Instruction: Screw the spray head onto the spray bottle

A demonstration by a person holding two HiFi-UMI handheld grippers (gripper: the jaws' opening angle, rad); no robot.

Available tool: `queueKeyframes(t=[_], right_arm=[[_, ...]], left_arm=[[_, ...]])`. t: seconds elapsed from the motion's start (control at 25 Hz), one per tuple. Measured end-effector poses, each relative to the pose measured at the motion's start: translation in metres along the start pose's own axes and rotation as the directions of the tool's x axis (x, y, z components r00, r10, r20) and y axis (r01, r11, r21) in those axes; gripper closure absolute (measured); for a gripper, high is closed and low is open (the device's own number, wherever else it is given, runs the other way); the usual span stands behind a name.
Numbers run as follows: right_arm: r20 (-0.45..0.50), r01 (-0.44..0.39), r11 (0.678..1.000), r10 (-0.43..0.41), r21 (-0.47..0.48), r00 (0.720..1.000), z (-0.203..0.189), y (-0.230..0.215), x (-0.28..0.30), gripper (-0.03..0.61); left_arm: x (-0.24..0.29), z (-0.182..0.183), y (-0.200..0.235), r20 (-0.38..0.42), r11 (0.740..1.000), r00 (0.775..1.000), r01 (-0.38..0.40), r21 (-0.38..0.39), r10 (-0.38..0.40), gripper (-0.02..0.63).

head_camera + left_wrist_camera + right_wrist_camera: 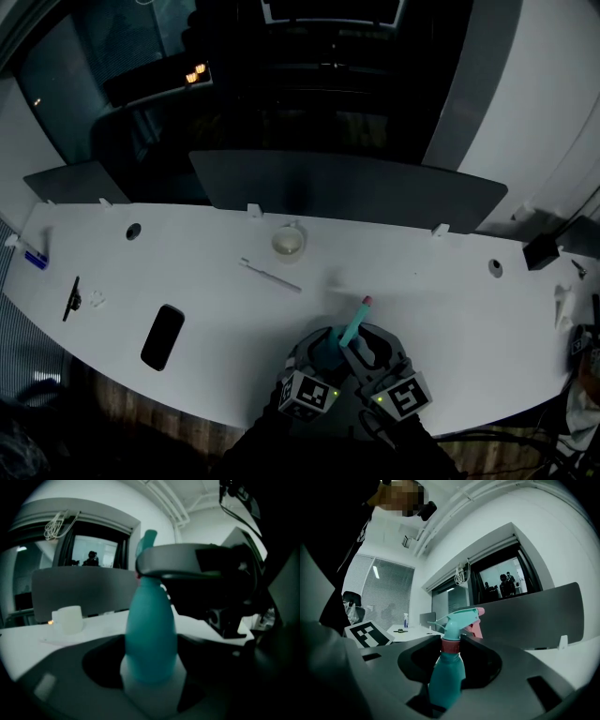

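Low in the head view, close to the near table edge, both grippers hold a teal spray bottle [350,331] upright between them. The left gripper [323,353] is shut on the bottle's body [151,634], which fills the gap between its jaws. The right gripper [367,348] is shut on the pink collar [450,646] of the spray head [459,617], which sits on the bottle's neck with its pink nozzle pointing away. In the left gripper view the right gripper [197,563] crosses the top of the bottle.
On the white table [441,291] lie a black phone [162,337], a thin white tube [270,276], a pale round cup [289,242], a black tool [71,298] and a small blue item [36,259]. A grey divider panel [347,192] stands along the far edge.
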State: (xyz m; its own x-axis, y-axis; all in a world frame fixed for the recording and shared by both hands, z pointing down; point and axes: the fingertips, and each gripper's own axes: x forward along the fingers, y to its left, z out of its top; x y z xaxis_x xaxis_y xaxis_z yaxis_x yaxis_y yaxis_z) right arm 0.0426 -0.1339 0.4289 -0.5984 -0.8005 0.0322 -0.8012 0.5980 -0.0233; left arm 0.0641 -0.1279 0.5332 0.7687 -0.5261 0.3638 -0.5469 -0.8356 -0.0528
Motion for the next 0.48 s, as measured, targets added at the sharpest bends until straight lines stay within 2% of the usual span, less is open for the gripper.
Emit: queueKeyframes(t=[0.16,0.28,0.48], right_arm=[[-0.001,-0.012,1.0,0.012,-0.006,1.0,-0.0002,0.0009,-0.0003,0.442],[-0.019,-0.018,0.999,0.017,-0.049,1.0,-0.0048,0.0021,-0.0021,0.442],[0.015,0.031,0.997,-0.03,-0.074,0.999,-0.0083,0.0012,-0.0037,0.442]], left_arm=[[0.0004,-0.0008,0.0002,-0.002,1.0,1.0,-0.003,0.001,0.003,0.261],[0.0011,-0.0002,-0.0005,-0.002,1.0,1.0,-0.005,0.0,0.005,0.261],[0.0012,-0.0005,-0.0005,-0.005,1.0,1.0,-0.005,0.004,0.005,0.261]])
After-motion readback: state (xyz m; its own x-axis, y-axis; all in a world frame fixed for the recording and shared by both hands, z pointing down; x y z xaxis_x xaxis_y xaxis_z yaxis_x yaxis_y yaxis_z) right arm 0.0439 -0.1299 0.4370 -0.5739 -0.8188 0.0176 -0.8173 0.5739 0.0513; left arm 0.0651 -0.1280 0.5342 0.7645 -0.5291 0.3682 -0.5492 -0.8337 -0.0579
